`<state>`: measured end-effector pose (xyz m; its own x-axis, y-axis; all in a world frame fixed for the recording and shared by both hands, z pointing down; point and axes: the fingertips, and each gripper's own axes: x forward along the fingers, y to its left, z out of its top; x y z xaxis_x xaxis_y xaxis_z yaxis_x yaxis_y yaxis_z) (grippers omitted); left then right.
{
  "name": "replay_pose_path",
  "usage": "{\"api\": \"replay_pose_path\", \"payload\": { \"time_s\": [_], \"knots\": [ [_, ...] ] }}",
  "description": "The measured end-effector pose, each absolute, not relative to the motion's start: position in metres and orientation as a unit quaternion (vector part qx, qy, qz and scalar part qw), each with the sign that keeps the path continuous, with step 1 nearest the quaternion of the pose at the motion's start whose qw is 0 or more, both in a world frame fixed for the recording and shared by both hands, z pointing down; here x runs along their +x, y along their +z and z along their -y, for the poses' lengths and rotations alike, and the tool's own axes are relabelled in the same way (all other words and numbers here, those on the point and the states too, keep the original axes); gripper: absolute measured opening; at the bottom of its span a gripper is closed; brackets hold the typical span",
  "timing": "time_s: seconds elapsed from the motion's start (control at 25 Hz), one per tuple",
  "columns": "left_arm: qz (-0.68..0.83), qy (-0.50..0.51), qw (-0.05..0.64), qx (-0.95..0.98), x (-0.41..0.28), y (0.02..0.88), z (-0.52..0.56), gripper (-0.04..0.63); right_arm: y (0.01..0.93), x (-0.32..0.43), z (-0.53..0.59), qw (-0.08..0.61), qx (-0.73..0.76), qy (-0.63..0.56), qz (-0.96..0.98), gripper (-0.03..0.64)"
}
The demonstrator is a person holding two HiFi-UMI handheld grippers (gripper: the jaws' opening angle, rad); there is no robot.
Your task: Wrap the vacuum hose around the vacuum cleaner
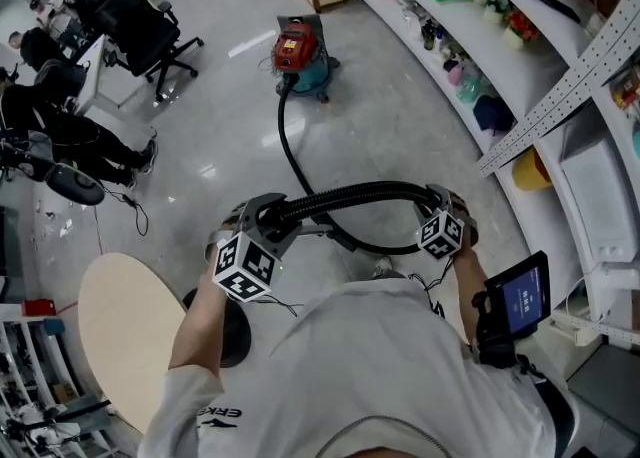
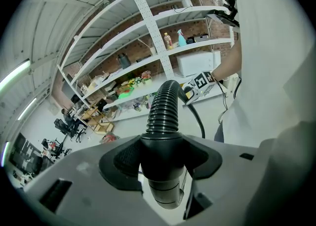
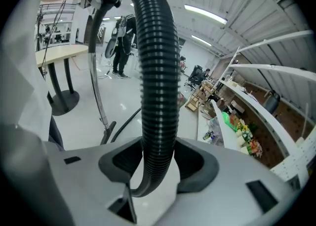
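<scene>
Head view: a black ribbed vacuum hose [image 1: 350, 194] arched between the left gripper [image 1: 270, 216] and right gripper [image 1: 440, 208], trailing to the distant red-and-teal vacuum cleaner [image 1: 298, 54]. Left gripper view: fingers [image 2: 123, 158] clamped its smooth end. Right gripper view: fingers [image 3: 197, 163] clamped its ribs. It was likely the gathering step; next, the hose needed carrying to the cleaner.

Bright, even overhead light (fisheye-warped edges)

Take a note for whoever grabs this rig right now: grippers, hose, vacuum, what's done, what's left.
Left gripper: shut on the smooth end cuff of the vacuum hose.
Right gripper: shut on the ribbed part further along.
The hose arches between both grippers, then trails over the floor to the red vacuum cleaner, which stands some way off.
Done: hose end lifted.
Left: no hose is wound round the vacuum cleaner; wrap it.
</scene>
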<state>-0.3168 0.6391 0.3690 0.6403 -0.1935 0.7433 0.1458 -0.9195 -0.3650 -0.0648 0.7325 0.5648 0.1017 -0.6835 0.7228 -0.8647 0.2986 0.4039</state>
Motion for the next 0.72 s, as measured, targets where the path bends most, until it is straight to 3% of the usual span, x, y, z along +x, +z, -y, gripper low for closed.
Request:
{"api": "replay_pose_path", "payload": {
  "time_s": [0.72],
  "knots": [
    [-0.085,-0.409,0.196,-0.887,-0.32,0.293,-0.608,0.225,0.626,-0.01,-0.701,0.448,0.581,0.168,0.659,0.186]
  ]
}}
